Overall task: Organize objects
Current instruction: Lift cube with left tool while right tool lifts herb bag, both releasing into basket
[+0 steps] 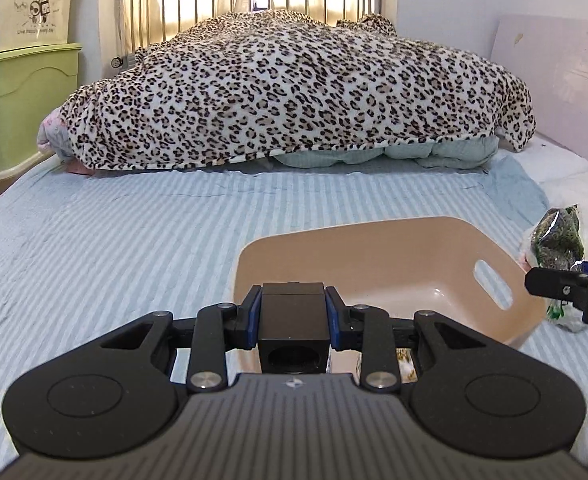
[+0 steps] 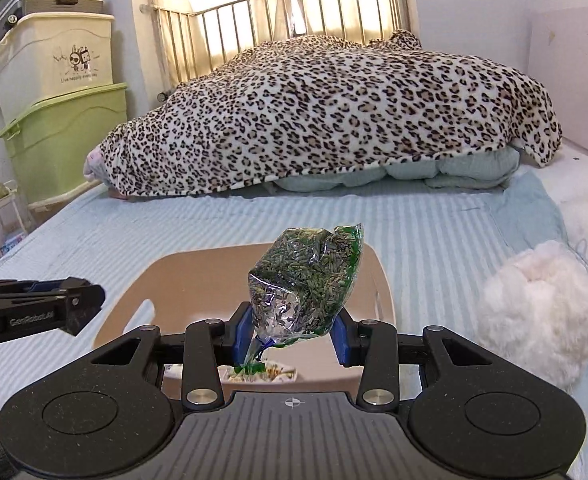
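Note:
My left gripper (image 1: pixel 292 320) is shut on a black box (image 1: pixel 292 316) and holds it over the near rim of a beige plastic basket (image 1: pixel 393 256) on the bed. My right gripper (image 2: pixel 294 330) is shut on a clear bag of green dried herbs (image 2: pixel 305 284), held above the same basket (image 2: pixel 166 280). In the left wrist view the bag (image 1: pixel 557 236) and the right gripper (image 1: pixel 573 284) show at the right edge. In the right wrist view the left gripper (image 2: pixel 54 304) shows at the left. Something with a printed pattern lies in the basket, mostly hidden.
The basket sits on a blue striped sheet (image 1: pixel 114 248). A leopard-print blanket (image 1: pixel 294 92) covers piled bedding at the far end, before a metal headboard. A white fluffy item (image 2: pixel 541 312) lies right of the basket. Green and cream storage bins (image 2: pixel 62 120) stand at the left.

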`<state>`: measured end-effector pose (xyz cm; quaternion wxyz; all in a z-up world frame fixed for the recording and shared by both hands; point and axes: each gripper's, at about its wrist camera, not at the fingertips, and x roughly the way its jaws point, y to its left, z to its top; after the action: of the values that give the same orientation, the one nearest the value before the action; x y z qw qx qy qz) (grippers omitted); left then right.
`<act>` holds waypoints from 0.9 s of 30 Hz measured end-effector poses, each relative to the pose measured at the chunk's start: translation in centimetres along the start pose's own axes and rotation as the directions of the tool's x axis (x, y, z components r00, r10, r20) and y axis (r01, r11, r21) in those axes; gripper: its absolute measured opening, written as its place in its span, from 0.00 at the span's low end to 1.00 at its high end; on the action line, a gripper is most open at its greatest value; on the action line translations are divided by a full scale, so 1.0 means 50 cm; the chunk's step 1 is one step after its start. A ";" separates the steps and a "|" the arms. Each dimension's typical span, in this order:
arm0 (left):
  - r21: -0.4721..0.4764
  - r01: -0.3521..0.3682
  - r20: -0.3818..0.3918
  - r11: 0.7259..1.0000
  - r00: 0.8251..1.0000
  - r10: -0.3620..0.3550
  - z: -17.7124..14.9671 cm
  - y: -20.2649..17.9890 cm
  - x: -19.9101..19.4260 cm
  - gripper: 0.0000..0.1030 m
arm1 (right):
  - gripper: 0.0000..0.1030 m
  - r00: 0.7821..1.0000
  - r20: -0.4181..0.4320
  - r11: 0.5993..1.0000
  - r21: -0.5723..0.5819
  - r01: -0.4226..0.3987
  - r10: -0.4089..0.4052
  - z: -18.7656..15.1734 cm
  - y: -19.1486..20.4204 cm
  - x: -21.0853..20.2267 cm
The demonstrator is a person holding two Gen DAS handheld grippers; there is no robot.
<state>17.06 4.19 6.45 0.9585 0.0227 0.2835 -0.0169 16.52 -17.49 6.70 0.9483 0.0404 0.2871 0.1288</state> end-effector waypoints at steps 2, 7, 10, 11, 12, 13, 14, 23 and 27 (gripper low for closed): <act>0.015 -0.011 -0.016 1.000 1.000 0.012 0.002 -0.012 0.032 0.33 | 0.37 1.000 -0.011 1.000 -0.003 0.002 -0.002 0.003 0.000 0.023; 0.044 -0.025 -0.093 0.999 0.995 0.029 -0.008 -0.038 0.118 0.33 | 0.37 0.998 -0.059 1.000 -0.009 0.024 -0.024 -0.001 -0.004 0.082; 0.052 -0.022 -0.141 0.998 0.990 0.029 -0.019 -0.049 0.159 0.33 | 0.37 0.994 -0.102 0.999 -0.026 0.044 -0.047 -0.009 -0.006 0.121; 0.056 -0.024 -0.157 0.998 0.987 0.033 -0.022 -0.051 0.171 0.33 | 0.37 0.992 -0.120 0.999 -0.029 0.046 -0.049 -0.012 -0.006 0.133; 0.059 -0.023 -0.175 0.998 0.984 0.033 -0.026 -0.053 0.183 0.33 | 0.37 0.989 -0.137 0.998 -0.032 0.047 -0.051 -0.015 -0.006 0.145; 0.060 -0.020 -0.195 0.998 0.980 0.031 -0.030 -0.054 0.194 0.33 | 0.37 0.987 -0.152 0.998 -0.038 0.046 -0.051 -0.019 -0.005 0.154; 0.058 -0.015 -0.215 0.998 0.976 0.027 -0.033 -0.055 0.204 0.33 | 0.37 0.985 -0.162 0.998 -0.044 0.046 -0.053 -0.024 -0.003 0.161; 0.036 0.001 -0.254 0.999 0.967 0.008 -0.034 -0.051 0.196 0.43 | 0.51 0.980 -0.193 0.996 -0.084 0.043 -0.058 -0.040 0.016 0.166; 0.036 -0.022 -0.192 0.999 0.981 0.028 -0.009 -0.047 0.141 0.71 | 0.68 0.985 -0.160 0.995 -0.081 0.052 -0.064 -0.029 0.018 0.124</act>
<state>22.63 1.71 2.17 0.9263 0.0440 0.3742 -0.0073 20.50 -14.95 2.33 0.9260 -0.0148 0.3594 0.1148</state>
